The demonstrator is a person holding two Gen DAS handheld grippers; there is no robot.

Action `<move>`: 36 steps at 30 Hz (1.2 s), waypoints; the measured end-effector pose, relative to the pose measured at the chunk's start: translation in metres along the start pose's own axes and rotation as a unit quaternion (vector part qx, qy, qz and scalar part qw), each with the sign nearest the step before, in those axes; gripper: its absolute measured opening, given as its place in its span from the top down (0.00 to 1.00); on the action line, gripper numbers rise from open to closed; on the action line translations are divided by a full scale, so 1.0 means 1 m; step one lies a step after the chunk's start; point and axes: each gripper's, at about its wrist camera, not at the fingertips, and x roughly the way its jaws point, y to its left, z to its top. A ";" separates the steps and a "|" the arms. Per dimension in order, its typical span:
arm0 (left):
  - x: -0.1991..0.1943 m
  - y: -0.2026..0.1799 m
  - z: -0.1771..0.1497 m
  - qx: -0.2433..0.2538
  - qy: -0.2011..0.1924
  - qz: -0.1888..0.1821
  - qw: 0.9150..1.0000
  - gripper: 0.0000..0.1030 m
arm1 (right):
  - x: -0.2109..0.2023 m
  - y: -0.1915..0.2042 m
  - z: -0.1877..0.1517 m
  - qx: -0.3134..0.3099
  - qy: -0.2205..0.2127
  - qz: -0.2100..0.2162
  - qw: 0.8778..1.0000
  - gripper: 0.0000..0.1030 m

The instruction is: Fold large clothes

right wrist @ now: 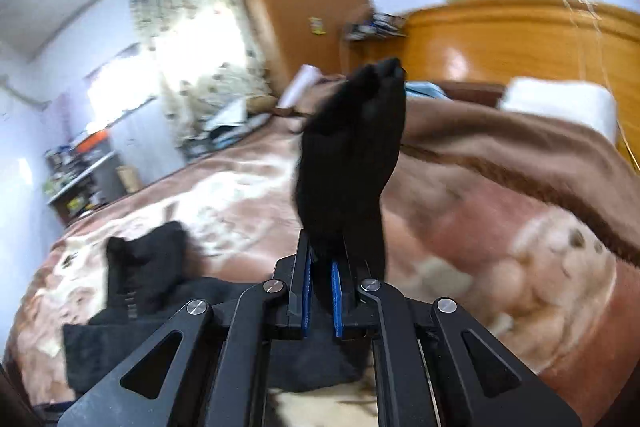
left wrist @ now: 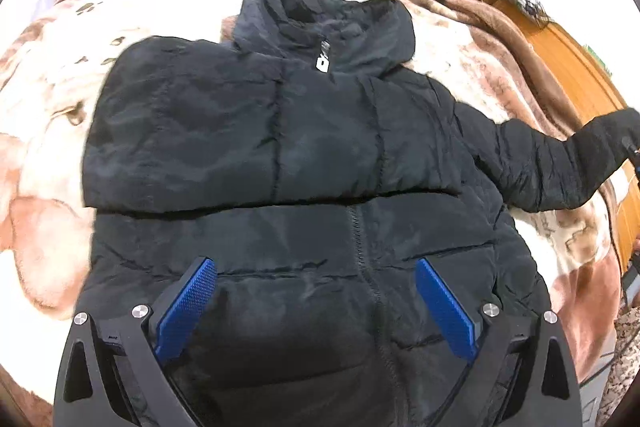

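Bright daylight through the curtained window point(right wrist: 200, 67), blown out to white. Glare on the wooden headboard point(right wrist: 500, 47). Strong fisheye bending and dark corners in both views. Motion blur across the right wrist view; black jacket point(left wrist: 280, 147) underexposed, folds barely readable.

Left gripper point(left wrist: 316, 301): jaws spread wide, the blue ribbed pads point(left wrist: 186, 305) angled outward to either side — nothing between them. It hovers low, pointing forward, with both black finger linkages and their silver pivot screws in plain sight at the base of its view.

Right gripper point(right wrist: 320, 291): jaws drawn nearly together, the blue pads point(right wrist: 337, 303) standing almost parallel with only a narrow gap — that gap is filled by a pinch of the black jacket sleeve point(right wrist: 352, 155), which rises upright from the fingertips. The gripper is raised and tilted.
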 end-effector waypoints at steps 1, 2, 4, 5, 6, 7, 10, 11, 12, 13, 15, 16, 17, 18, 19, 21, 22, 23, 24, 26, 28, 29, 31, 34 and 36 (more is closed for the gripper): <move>-0.005 0.004 0.000 -0.002 -0.005 0.003 1.000 0.02 | -0.003 0.010 0.002 -0.007 -0.001 0.011 1.000 0.92; -0.011 0.009 -0.001 -0.005 -0.010 0.003 1.000 0.02 | -0.006 0.024 0.004 -0.019 -0.002 0.024 1.000 0.92; -0.017 0.017 -0.002 -0.012 -0.015 0.001 1.000 0.02 | -0.010 0.049 0.005 -0.041 -0.005 0.040 0.998 0.92; -0.020 0.021 -0.002 -0.016 -0.017 0.002 1.000 0.02 | -0.010 0.062 0.005 -0.048 -0.003 0.053 0.997 0.92; -0.025 0.026 -0.003 -0.019 -0.022 0.005 1.000 0.02 | -0.010 0.072 0.004 -0.053 0.000 0.064 0.997 0.92; -0.027 0.030 -0.004 -0.020 -0.023 0.008 0.999 0.02 | -0.009 0.086 0.003 -0.060 0.004 0.076 0.995 0.92; -0.034 0.044 -0.007 -0.030 -0.026 0.009 0.999 0.02 | -0.007 0.126 -0.007 -0.081 0.018 0.112 0.990 0.92; -0.035 0.049 -0.009 -0.033 -0.027 0.008 0.999 0.02 | -0.004 0.141 -0.012 -0.090 0.020 0.122 0.988 0.92; -0.037 0.054 -0.011 -0.035 -0.029 0.014 0.999 0.02 | 0.000 0.156 -0.017 -0.098 0.025 0.134 0.986 0.92; -0.038 0.057 -0.012 -0.033 -0.030 0.020 0.999 0.02 | 0.003 0.165 -0.020 -0.103 0.029 0.143 0.984 0.92; -0.040 0.066 -0.015 -0.033 -0.032 0.029 0.999 0.02 | 0.011 0.193 -0.033 -0.118 0.041 0.163 0.979 0.92; -0.041 0.070 -0.017 -0.033 -0.032 0.029 0.999 0.02 | 0.016 0.207 -0.041 -0.124 0.050 0.171 0.976 0.92; -0.041 0.074 -0.018 -0.035 -0.033 0.028 0.998 0.02 | 0.018 0.216 -0.049 -0.126 0.059 0.179 0.974 0.92; -0.042 0.080 -0.020 -0.041 -0.033 0.031 0.998 0.02 | 0.022 0.223 -0.054 -0.128 0.065 0.185 0.972 0.92; -0.043 0.084 -0.021 -0.045 -0.033 0.033 0.998 0.02 | 0.028 0.234 -0.062 -0.135 0.072 0.192 0.969 0.92; -0.044 0.095 -0.025 -0.059 -0.033 0.031 0.997 0.02 | 0.038 0.250 -0.077 -0.143 0.088 0.203 0.965 0.92; -0.043 0.099 -0.027 -0.063 -0.033 0.029 0.997 0.02 | 0.047 0.261 -0.088 -0.148 0.100 0.209 0.961 0.92; -0.043 0.104 -0.029 -0.067 -0.032 0.029 0.997 0.02 | 0.051 0.267 -0.097 -0.152 0.108 0.212 0.959 0.92; -0.043 0.107 -0.031 -0.069 -0.031 0.031 0.997 0.02 | 0.059 0.276 -0.108 -0.155 0.123 0.217 0.956 0.92; -0.041 0.112 -0.034 -0.067 -0.029 0.035 0.997 0.02 | 0.069 0.288 -0.128 -0.165 0.144 0.222 0.950 0.92; -0.040 0.117 -0.036 -0.072 -0.026 0.035 0.996 0.02 | 0.076 0.296 -0.144 -0.170 0.160 0.227 0.946 0.92; -0.038 0.120 -0.037 -0.075 -0.025 0.032 0.996 0.02 | 0.079 0.299 -0.152 -0.170 0.170 0.228 0.943 0.92; -0.036 0.125 -0.041 -0.083 -0.022 0.034 0.996 0.02 | 0.087 0.304 -0.166 -0.173 0.184 0.229 0.940 0.92; -0.035 0.127 -0.045 -0.082 -0.022 0.039 0.996 0.02 | 0.093 0.311 -0.183 -0.175 0.197 0.242 0.934 0.92; -0.036 0.129 -0.046 -0.082 -0.025 0.040 0.995 0.02 | 0.092 0.319 -0.191 -0.181 0.200 0.250 0.930 0.92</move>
